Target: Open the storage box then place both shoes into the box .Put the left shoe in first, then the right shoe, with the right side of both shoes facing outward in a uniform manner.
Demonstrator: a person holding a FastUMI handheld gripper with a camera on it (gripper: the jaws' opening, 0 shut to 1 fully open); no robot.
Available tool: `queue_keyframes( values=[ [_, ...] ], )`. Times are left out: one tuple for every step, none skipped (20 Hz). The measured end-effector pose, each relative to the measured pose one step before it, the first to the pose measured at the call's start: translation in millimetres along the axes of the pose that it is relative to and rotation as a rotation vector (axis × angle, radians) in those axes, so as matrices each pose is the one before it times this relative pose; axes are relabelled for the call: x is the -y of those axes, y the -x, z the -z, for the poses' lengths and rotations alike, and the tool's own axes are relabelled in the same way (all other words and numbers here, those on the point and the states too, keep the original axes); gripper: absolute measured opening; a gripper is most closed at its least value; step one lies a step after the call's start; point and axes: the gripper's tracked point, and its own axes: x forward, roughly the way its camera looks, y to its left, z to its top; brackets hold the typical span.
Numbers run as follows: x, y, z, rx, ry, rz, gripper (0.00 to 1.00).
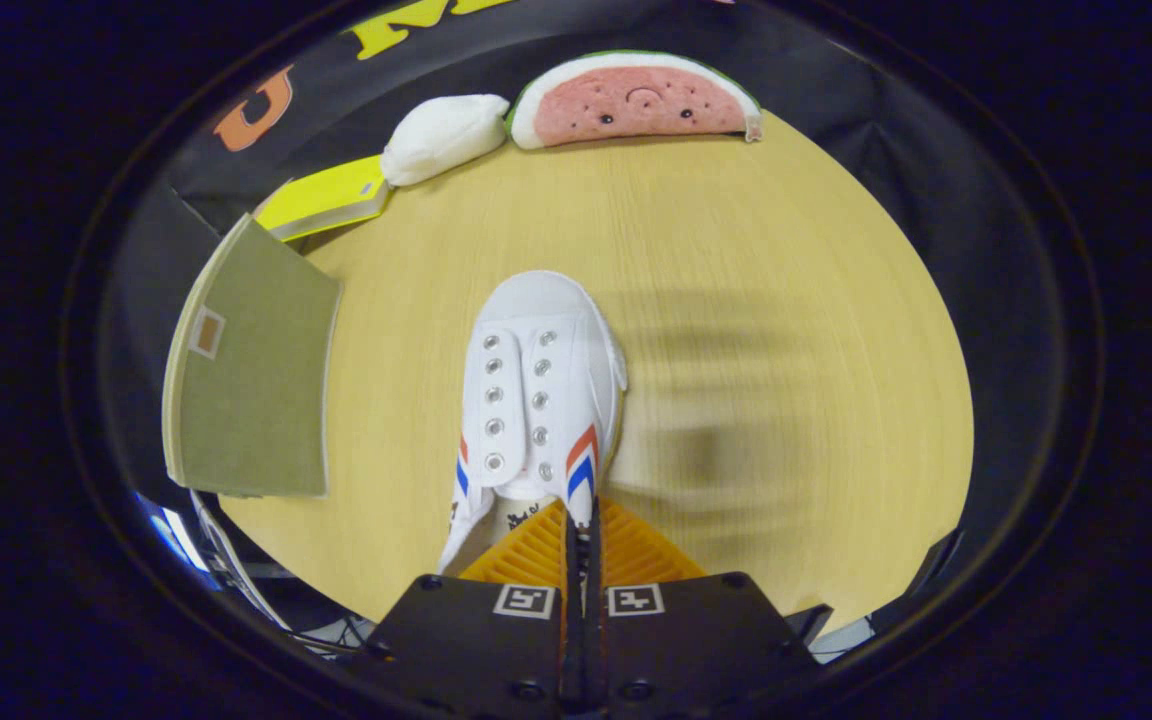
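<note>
Gripper view: tongs [581, 540] pinched nearly closed on heel collar of white canvas shoe [541, 390] at lower centre, likely light, floppy, grip thin.

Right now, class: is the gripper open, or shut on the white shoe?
Shut on the white shoe. The gripper has its fingers pressed almost together, pinching the edge of the shoe's heel opening, while the toe points away over the wooden table.

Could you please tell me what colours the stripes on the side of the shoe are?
Red and blue diagonal stripes on the white shoe, clearest in the gripper view, just ahead of the gripper fingers closed on its collar.
</note>
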Motion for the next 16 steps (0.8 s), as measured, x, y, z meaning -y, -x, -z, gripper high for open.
queue_keyframes(
  values=[
    [-4.23,5.5,-1.59,0.00851,-0.01745,-0.02429,0.06],
    [-6.08,8.13,-2.52,0.01492,-0.00492,-0.01352,0.06],
    [-7.25,8.93,-3.9,0.02661,0.00397,-0.00513,0.06],
    [-9.09,10.89,-2.65,0.03115,0.00166,-0.00739,0.05],
    [-11.17,16.52,3.5,0.02608,0.00157,-0.00977,0.06],
    [-9.49,11.18,-2.02,0.02512,-0.00337,-0.01429,0.06],
    [-13.57,12.99,-0.68,0.02435,-0.00766,-0.01385,0.05],
    [-16.18,16.24,1.26,0.0235,-0.00002,-0.01143,0.06],
    [-14.28,11.95,-2.0,0.02471,0.00189,-0.00858,0.06],
    [-15.2,10.05,-2.33,0.02525,0.00836,-0.00574,0.06],
    [-12.26,4.95,-3.62,0.01652,-0.00066,-0.00784,0.06],
    [-14.3,4.66,-2.86,0.01189,-0.00513,-0.0113,0.05],
    [-16.07,3.11,-2.65,0.00609,-0.00203,-0.01257,0.05],
    [-17.39,1.06,-2.69,0.00591,0.00279,-0.01228,0.06],
    [-17.35,-0.24,-2.55,0.00824,0.01371,-0.00861,0.06],
    [-17.59,-1.46,-0.44,0.00409,0.01234,-0.00819,0.06]
  ],
)
